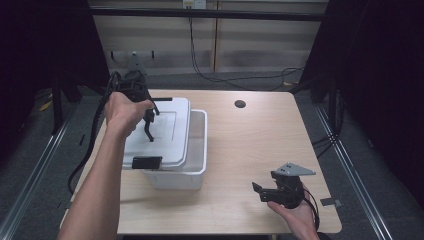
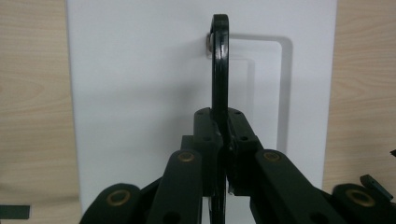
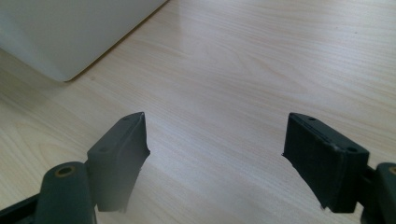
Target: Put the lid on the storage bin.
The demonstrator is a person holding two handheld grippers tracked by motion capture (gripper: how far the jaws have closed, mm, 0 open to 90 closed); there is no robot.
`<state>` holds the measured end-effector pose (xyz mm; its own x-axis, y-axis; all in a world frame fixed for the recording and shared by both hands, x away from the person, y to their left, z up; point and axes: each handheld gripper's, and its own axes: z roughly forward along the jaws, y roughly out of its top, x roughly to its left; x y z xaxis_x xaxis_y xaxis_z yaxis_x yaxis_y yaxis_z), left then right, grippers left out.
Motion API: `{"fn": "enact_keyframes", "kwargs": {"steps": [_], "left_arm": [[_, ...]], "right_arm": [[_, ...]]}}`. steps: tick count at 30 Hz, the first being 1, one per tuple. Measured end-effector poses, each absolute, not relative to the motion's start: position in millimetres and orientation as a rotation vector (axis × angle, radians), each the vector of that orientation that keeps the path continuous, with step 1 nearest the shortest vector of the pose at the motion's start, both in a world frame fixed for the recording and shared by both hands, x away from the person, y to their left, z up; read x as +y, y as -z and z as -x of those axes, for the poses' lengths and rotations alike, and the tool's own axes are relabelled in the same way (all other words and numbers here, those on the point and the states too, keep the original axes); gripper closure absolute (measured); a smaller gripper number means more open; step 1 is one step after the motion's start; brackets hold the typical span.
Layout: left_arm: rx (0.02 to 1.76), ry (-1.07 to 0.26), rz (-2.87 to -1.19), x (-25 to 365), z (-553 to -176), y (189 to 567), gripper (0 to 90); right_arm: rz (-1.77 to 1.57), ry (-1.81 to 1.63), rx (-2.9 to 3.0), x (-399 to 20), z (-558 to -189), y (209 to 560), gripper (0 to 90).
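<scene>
Left hand-held gripper (image 1: 149, 122) is clamped shut over the skewed lid (image 1: 172, 131). Right hand-held gripper (image 1: 260, 191) idles, jaws wide. Next we probably square the lid on the bin (image 1: 200, 150).

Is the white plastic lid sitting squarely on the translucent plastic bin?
No: in the high view the white plastic lid lies shifted left, leaving the right side of the translucent plastic bin uncovered.

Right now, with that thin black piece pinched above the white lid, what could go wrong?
1. The left gripper has its fingers shut on just one end of the thin black piece, so it could swivel or slip out.
2. The white lid lies shifted off the bin; pressing on its overhang might tip it.
</scene>
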<state>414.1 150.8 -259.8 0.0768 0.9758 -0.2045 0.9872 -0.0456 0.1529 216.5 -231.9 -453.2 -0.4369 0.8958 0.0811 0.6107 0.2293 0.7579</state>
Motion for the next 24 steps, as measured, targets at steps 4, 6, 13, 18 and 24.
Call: {"fn": "enact_keyframes", "kwargs": {"steps": [4,6,13,18,24], "left_arm": [[1.995,0.041,-2.101,142.1,-414.7,264.8,84.9],[2.002,0.041,-2.105,138.8,-414.5,267.0,84.9],[1.990,0.074,-2.116,128.6,-415.7,271.3,84.8],[1.985,0.071,-2.110,122.5,-416.0,272.7,84.8],[1.980,0.091,-2.108,116.9,-418.0,277.0,84.8]], "right_arm": [[-1.393,-1.059,2.135,-232.1,-216.9,453.4,21.0],[-1.398,-1.058,2.134,-232.3,-216.8,453.4,21.0],[-1.393,-1.062,2.134,-232.6,-216.4,453.1,21.0],[-1.394,-1.063,2.135,-232.7,-216.2,453.0,21.1],[-1.400,-1.062,2.134,-232.6,-215.8,452.9,21.0]]}}
